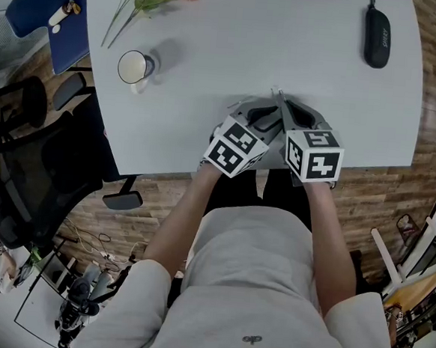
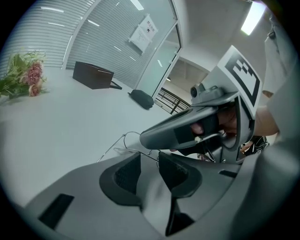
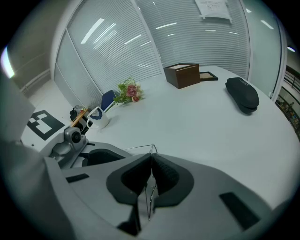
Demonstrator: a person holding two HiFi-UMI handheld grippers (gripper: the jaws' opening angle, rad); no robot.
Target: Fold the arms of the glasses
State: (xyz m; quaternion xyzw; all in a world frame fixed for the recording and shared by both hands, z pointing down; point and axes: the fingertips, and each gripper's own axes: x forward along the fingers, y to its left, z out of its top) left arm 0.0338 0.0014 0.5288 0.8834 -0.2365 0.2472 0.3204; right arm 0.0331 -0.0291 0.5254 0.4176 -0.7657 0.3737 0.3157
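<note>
- Worktop (image 1: 211,71): white, mostly bare. The work goes on over its near edge, in front of the person.
- Right claw (image 3: 151,161): clamped tight on the glasses (image 3: 152,146), a thin wire frame pinched between the pads.
- Left claw (image 2: 148,157): jaws apart. One wire arm crosses the gap at the tips, and the pads are not pressing it.
- Progress, my read: frame secured. That arm looks unfolded, sticking out sideways, so the fold has barely begun. Second arm not made out, so likely both are left.
- Case (image 1: 377,38): black, far right, well apart from the claws. Small pale print, unreadable.
- Sheet (image 3: 213,7) on the glass wall: text too small to read.
</note>
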